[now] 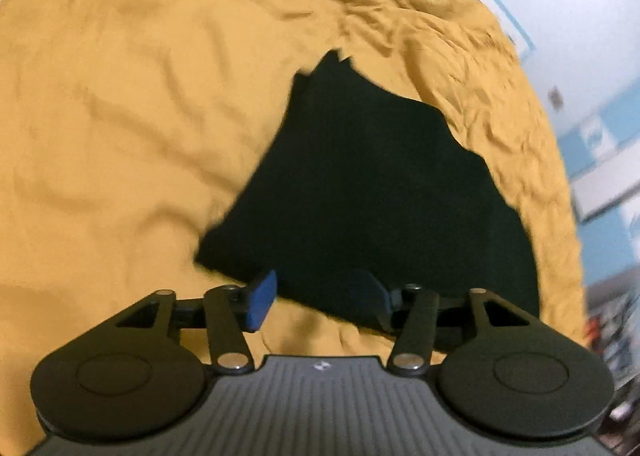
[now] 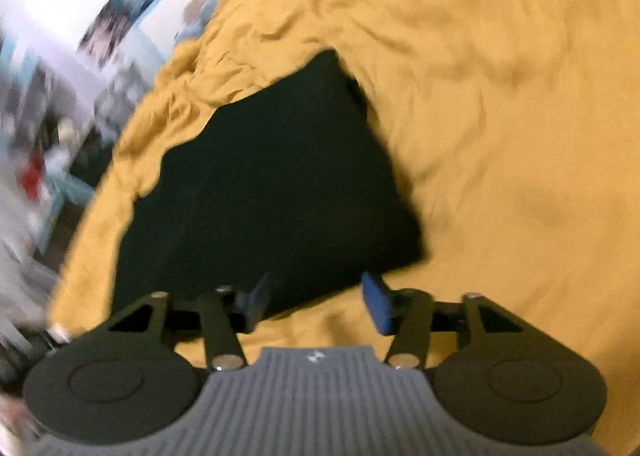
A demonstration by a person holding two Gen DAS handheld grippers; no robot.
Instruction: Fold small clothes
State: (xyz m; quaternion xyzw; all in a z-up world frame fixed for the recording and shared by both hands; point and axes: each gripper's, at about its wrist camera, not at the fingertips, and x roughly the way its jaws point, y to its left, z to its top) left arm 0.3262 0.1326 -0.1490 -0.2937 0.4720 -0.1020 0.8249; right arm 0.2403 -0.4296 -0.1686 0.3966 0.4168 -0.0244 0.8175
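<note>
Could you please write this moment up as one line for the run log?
left hand-held gripper: open, at near edge of black garment | right hand-held gripper: open, same edge | garment flat on yellow sheet | both views blurred

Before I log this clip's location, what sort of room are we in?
Probably a bedroom. A wrinkled mustard bedsheet fills both views like a made bed, a dark folded garment lies on it, and a white wall with pictures stands behind, blurred.

Dark garment [image 1: 372, 192] on rumpled yellow sheet [image 1: 120, 116], left gripper [image 1: 320, 300] spread wide
</note>
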